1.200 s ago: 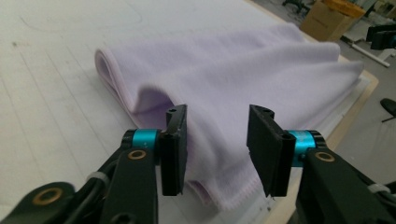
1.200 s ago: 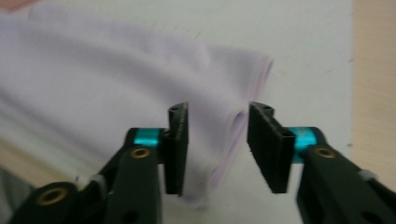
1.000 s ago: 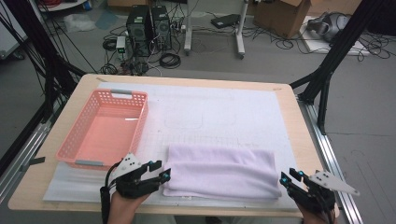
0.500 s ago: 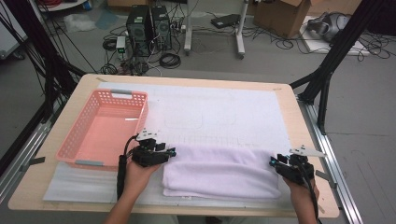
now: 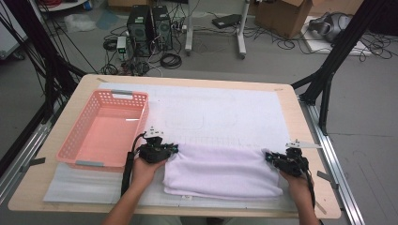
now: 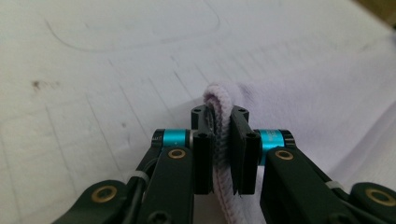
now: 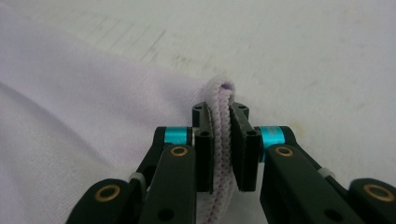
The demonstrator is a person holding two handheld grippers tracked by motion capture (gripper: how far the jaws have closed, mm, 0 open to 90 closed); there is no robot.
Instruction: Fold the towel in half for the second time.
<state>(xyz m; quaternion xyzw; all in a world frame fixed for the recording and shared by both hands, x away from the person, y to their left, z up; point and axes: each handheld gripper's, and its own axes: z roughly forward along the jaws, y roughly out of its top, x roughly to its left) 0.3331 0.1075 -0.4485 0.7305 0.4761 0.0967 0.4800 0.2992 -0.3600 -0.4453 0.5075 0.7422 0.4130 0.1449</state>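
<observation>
**A:** Both grippers are on the lilac towel (image 5: 220,171) now. The left gripper (image 5: 174,149) is clamped on the far-left corner, the right gripper (image 5: 267,157) on the far-right corner. In the left gripper view the jaws are pinched tight on the rolled hem (image 6: 223,140), and it's the same story in the right gripper view, hem (image 7: 223,140) squeezed between the pads.

**B:** Where does the towel sit on the table?

**A:** Near edge, on the white mat (image 5: 225,112), just right of the pink basket (image 5: 105,131). It lies folded and flat, with its long axis running left to right across the table, parallel to the near edge. The short sides point towards the basket and towards the right rail, and both held corners are on the far long edge.

**B:** So what could spoil this?

**A:** The grip is thin, I'd say. Each pair of jaws has only the hem, right at the corner, so a sharp tug could slip the cloth out. It's folded too, and I can't tell whether the jaws have every layer. If they hold just the top one, a lift would open the fold rather than carry the whole piece.

**B:** Anything else?

**A:** Uneven hands. If one side rises faster or pulls outward harder, the edge skews and the fold comes out crooked. And the left hand (image 5: 145,171) is close to the basket wall, so a wide swing could knock it.
</observation>
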